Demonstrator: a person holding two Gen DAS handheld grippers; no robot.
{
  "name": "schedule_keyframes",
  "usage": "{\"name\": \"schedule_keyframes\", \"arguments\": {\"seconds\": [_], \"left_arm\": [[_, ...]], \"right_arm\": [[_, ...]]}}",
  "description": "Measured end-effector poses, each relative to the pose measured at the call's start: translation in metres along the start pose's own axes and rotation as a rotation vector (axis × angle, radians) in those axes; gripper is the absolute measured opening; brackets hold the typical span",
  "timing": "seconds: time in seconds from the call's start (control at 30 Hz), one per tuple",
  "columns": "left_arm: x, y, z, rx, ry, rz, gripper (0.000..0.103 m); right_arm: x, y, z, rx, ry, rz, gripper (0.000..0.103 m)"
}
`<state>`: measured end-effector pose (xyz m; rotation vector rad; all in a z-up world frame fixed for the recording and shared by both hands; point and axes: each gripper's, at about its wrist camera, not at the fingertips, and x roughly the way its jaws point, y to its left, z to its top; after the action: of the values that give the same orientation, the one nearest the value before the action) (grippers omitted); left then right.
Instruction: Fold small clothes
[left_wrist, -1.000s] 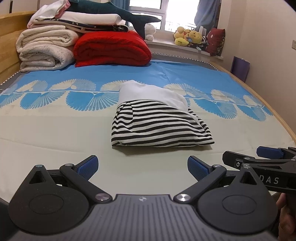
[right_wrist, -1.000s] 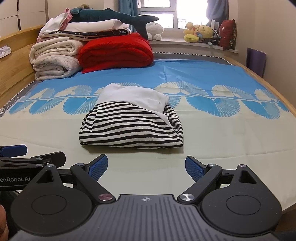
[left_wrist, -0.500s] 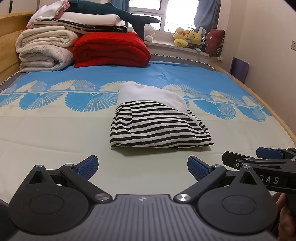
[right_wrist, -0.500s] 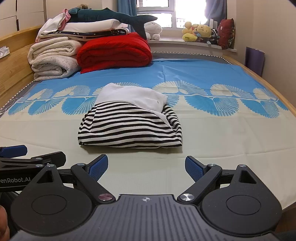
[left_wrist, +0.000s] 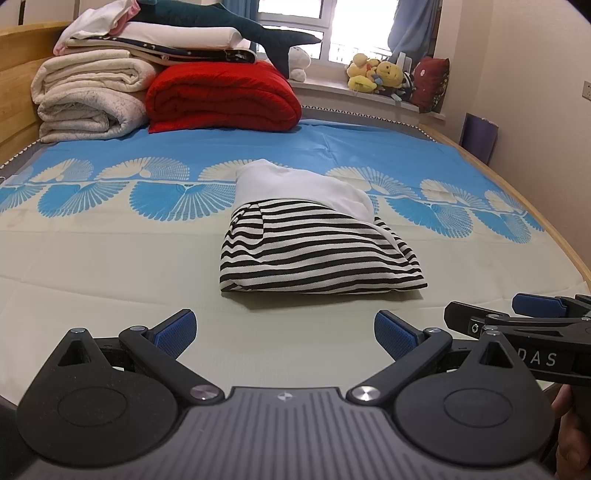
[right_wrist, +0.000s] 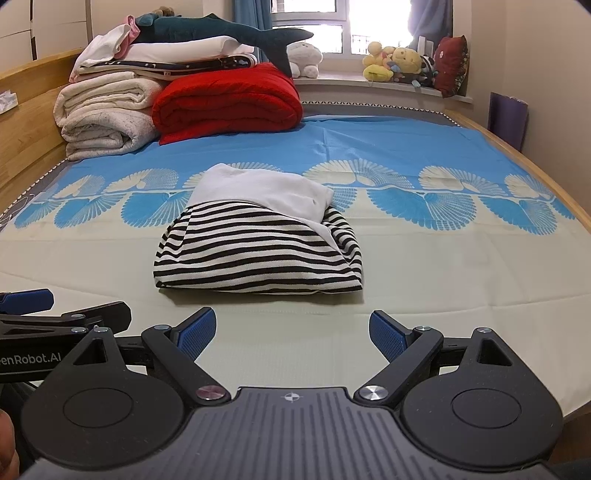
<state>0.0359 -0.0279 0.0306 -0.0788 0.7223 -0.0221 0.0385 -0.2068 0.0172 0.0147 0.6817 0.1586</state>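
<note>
Spread wide and holding nothing, the jaws of the left gripper (left_wrist: 283, 329) are hovering low over the pale part of the bed sheet (left_wrist: 110, 266), and in the left wrist view the striped garment (left_wrist: 317, 254) is lying well in front of them, near the middle of the bed. It is looking like a compact folded bundle, with a white part (left_wrist: 299, 188) showing at its far side. At the right edge of this view the right gripper (left_wrist: 517, 317) is coming in from the side. In the right wrist view the right gripper (right_wrist: 291, 332) is also standing with its jaws wide apart and empty, and the striped garment (right_wrist: 255, 254) is resting apart from them, slightly to the left of centre. Behind it, a red blanket (right_wrist: 229, 99) and rolled white blankets (right_wrist: 107, 110) are sitting by the headboard. Judging from the tidy shape, the folding of this piece is seeming finished or nearly finished; perhaps only smoothing or moving it aside is remaining.
</note>
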Motion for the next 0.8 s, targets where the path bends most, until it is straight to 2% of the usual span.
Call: {"name": "schedule_keyframes", "arguments": {"seconds": [0.8], "left_arm": [[0.0022,-0.0004,-0.0007,-0.003,0.004,0.003,0.102]], "right_arm": [[0.0015,-0.0005,-0.0007,0.001,0.004,-0.001,0.09]]}}
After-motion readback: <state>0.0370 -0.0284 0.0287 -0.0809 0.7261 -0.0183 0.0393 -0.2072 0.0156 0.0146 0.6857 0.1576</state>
